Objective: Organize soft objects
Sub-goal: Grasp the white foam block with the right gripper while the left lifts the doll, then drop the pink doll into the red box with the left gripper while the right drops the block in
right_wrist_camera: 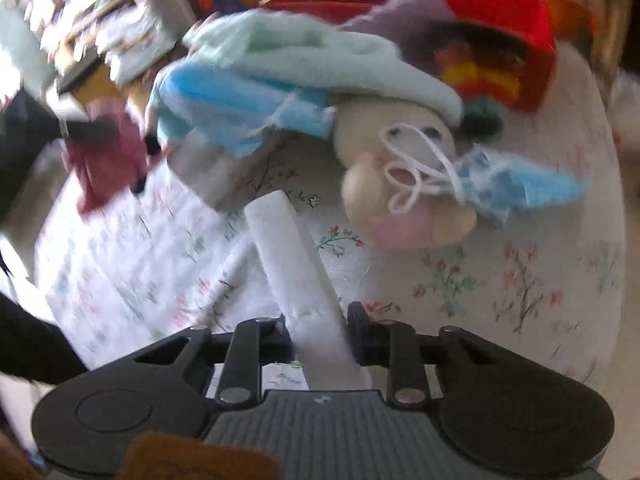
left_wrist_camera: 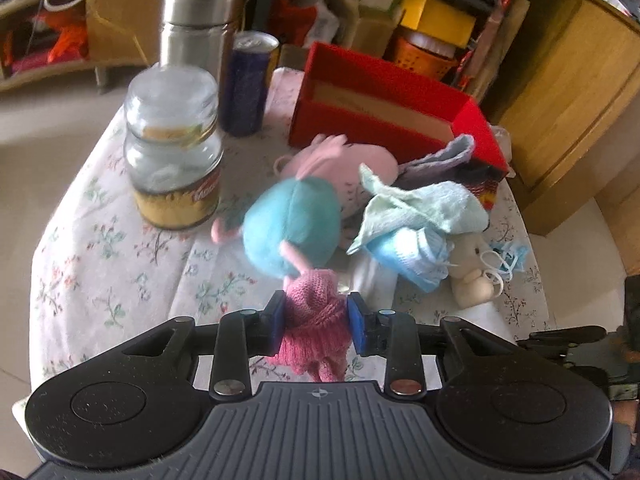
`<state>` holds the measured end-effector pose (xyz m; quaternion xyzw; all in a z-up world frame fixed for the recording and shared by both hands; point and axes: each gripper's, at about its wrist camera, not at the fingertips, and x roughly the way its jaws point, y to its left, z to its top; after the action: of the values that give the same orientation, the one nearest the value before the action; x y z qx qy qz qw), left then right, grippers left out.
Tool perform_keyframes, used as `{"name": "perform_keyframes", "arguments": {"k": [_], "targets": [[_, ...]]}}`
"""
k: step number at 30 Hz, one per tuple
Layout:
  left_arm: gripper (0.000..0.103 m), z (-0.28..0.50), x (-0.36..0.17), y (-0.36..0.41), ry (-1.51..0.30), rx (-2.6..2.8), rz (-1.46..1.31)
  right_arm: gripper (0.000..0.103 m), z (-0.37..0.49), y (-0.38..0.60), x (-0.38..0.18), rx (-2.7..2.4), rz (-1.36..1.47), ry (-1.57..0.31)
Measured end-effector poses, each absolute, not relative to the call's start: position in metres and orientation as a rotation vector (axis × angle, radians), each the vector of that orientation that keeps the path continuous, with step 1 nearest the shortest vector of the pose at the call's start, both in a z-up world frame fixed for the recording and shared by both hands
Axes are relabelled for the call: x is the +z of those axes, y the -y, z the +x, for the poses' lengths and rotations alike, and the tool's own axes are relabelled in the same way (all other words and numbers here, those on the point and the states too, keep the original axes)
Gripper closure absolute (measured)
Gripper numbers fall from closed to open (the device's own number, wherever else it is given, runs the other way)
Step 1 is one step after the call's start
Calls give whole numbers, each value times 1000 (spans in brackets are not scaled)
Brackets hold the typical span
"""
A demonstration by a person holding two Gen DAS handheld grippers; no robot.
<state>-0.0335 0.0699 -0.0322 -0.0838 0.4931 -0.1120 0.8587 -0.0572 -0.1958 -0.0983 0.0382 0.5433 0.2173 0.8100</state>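
The left gripper (left_wrist_camera: 316, 318) was clamped on a pink knitted piece (left_wrist_camera: 316, 320), its blue pads (left_wrist_camera: 357, 320) pressing the wool from both sides. Just beyond it, toward twelve o'clock, lay a teal and pink plush toy (left_wrist_camera: 294, 224) on the floral tablecloth (left_wrist_camera: 100, 272). At two o'clock from that gripper sat a heap of soft things: a pale green cloth (left_wrist_camera: 424, 204) draped over a blue knitted bundle (left_wrist_camera: 408, 256), with a cream plush toy (left_wrist_camera: 474, 276) beside them. A glass jar (left_wrist_camera: 174, 152) stood at ten o'clock, a dark blue can (left_wrist_camera: 248, 88) and a steel flask (left_wrist_camera: 196, 28) behind it. A red box (left_wrist_camera: 384, 108) stood at twelve to one o'clock, a grey cloth (left_wrist_camera: 444, 156) hanging over its near corner.

The right gripper (right_wrist_camera: 318, 330) was closed on a white folded strip of cloth (right_wrist_camera: 296, 264), which ran away toward eleven o'clock over the tablecloth. The cream plush toy (right_wrist_camera: 400, 176) lay at one o'clock, white string looped across it, touching the pale green cloth (right_wrist_camera: 320, 60) above. This view was blurred.
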Motion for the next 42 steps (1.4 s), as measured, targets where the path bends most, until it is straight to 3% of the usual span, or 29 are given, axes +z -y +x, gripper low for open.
{"name": "perform_keyframes", "arguments": {"k": [14, 42], "targets": [[71, -35, 5, -44, -935, -289, -187, 103, -53, 223, -40, 493, 357, -985], [70, 6, 76, 15, -632, -303, -164, 103, -49, 228, 64, 348, 347, -486]]}}
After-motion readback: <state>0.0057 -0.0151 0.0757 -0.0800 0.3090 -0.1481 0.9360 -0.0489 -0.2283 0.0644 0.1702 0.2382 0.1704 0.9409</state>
